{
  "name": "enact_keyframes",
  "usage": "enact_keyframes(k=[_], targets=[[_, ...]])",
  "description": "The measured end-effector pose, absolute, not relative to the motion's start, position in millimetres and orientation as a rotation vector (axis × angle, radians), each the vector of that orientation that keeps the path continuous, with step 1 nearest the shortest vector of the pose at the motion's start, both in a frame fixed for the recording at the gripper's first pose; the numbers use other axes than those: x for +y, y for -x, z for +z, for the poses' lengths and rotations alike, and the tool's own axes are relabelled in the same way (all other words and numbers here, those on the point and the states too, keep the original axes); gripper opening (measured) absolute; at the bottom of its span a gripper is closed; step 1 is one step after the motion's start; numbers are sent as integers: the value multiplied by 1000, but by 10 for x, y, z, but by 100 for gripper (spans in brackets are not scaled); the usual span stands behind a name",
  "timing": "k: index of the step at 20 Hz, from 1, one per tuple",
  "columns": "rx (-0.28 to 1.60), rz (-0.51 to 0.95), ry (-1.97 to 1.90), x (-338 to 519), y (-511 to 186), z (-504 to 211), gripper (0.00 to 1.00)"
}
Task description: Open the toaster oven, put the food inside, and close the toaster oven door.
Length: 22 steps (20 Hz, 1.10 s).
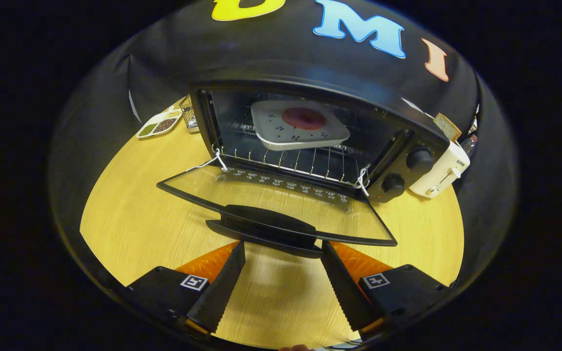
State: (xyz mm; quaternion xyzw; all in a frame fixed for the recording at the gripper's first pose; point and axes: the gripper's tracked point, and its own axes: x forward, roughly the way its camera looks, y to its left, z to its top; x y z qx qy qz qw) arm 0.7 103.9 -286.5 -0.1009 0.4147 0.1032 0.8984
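toaster oven [310, 141] open; gripper [283, 246] spread, seemingly empty.

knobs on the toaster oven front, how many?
2, both on the toaster oven right-hand panel: upper knob, lower knob just below it. More may sit above, hidden by the angle. The tool is open below the door handle.

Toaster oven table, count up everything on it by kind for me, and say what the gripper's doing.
Toaster ovens: 1, door down
Plates with food inside: 1
Pop-up toasters: 1, bread in slot
Divided dishes: 1
Total: 4
Gripper open, fingers just short of the door handle.
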Motion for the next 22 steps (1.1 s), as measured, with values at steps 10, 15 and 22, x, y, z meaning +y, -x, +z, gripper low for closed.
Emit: enact_keyframes(k=[10,15,22], targets=[[549,163,135,948,-439,-1802,98],[370,113,111,600,-426,-1170,97],[214,16,40,-128,-16,-592,97]])
